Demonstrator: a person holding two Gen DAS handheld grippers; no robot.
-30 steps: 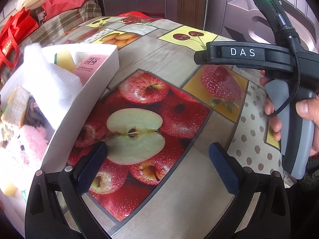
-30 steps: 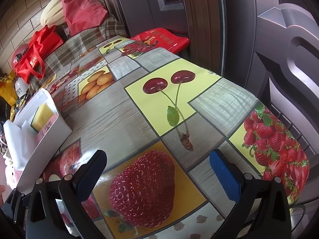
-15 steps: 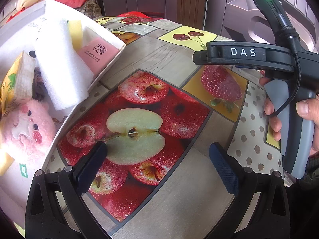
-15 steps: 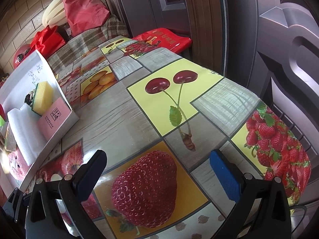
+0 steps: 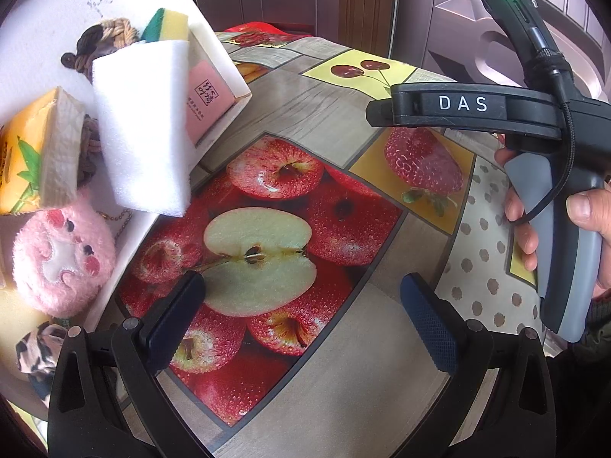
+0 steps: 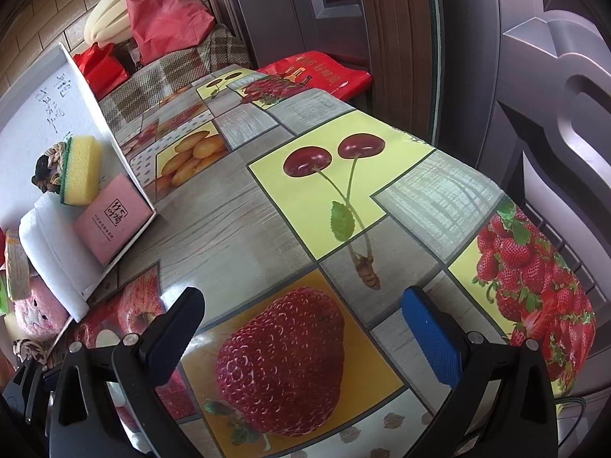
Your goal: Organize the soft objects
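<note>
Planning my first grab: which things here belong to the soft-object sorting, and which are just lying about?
Job: white box, foam block, sponge, pink plush, pink packet, rope knot.
Lying about: red bags, plaid cushion.

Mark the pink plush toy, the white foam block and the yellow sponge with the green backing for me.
pink plush toy (image 5: 63,255), left wrist view, on its white face patch.
white foam block (image 5: 141,129), left wrist view, middle of its broad face.
yellow sponge with green backing (image 6: 82,170), right wrist view, on its yellow side.
</note>
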